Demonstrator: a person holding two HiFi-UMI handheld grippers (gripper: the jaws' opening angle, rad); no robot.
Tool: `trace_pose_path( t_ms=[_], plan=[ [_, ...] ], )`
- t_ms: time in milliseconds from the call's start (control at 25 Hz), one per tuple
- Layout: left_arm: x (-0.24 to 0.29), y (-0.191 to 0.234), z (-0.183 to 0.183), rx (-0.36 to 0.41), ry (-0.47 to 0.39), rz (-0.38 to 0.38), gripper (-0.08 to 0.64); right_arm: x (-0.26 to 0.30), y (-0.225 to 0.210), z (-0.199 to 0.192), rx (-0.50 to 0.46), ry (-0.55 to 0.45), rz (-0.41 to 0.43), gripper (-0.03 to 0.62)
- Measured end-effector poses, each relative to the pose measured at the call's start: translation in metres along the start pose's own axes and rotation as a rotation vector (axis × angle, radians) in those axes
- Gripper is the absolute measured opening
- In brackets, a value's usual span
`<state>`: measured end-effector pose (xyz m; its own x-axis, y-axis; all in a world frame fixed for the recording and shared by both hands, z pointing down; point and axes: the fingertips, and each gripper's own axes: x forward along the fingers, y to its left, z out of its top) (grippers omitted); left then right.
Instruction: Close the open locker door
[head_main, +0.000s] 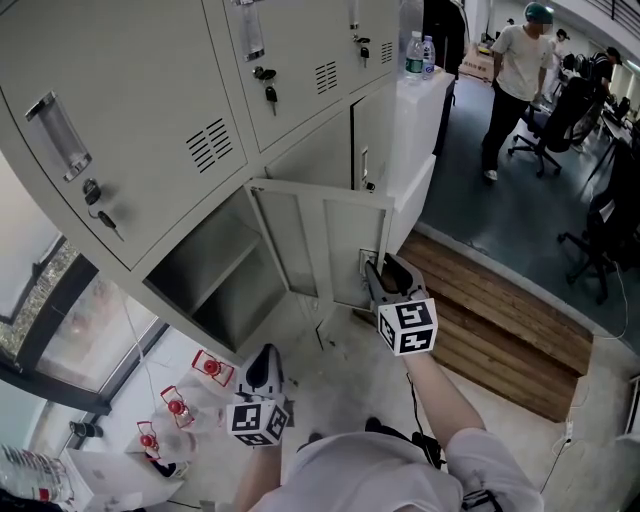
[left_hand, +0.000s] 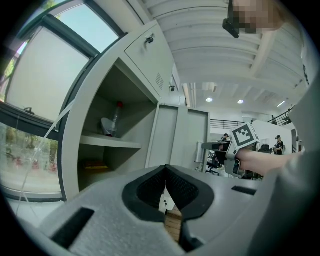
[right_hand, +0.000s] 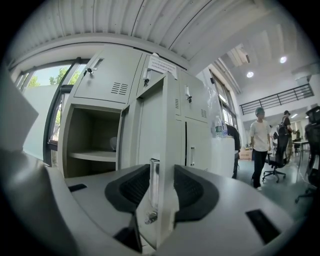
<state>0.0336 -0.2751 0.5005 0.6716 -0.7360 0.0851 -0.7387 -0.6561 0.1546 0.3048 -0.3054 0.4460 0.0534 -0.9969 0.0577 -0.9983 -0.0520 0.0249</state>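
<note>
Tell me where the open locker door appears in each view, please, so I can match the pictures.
Head view: open locker door at centre, free edge in the right gripper's jaws.
Left gripper view: centre, right of the shelf, above the left gripper's shut jaws.
Right gripper view: centre, edge-on between the jaws.
Shared landmark: that shelf, left of the door everywhere.

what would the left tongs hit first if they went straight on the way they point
Probably the open door, near its hinge side, though depth is hard to judge here.
</note>
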Motion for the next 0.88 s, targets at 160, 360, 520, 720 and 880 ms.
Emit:
trace_pose_path(
  t_ms=[160, 360, 520, 720, 880],
  plan=[
    [-0.002, 0.002, 0.001, -0.004, -0.002, 0.003, 0.008, -0.004, 0.003, 0.0, 0.005, 0.0, 0.007, 0.137],
    [-0.007, 0.003, 0.002, -0.002, -0.006, 0.005, 0.008, -0.011, 0.009, 0.0, 0.001, 0.0, 0.015, 0.137],
    [-0.01, 0.005, 0.002, -0.008, -0.006, 0.002, 0.008, -0.015, 0.014, -0.001, 0.001, 0.0, 0.02, 0.137],
    [-0.016, 0.005, 0.004, -0.008, -0.008, -0.002, 0.008, -0.017, 0.016, 0.0, -0.01, 0.008, 0.026, 0.137],
    [-0.021, 0.005, 0.003, -0.009, -0.007, -0.004, 0.008, -0.019, 0.019, 0.0, -0.008, 0.011, 0.024, 0.137]
  ],
)
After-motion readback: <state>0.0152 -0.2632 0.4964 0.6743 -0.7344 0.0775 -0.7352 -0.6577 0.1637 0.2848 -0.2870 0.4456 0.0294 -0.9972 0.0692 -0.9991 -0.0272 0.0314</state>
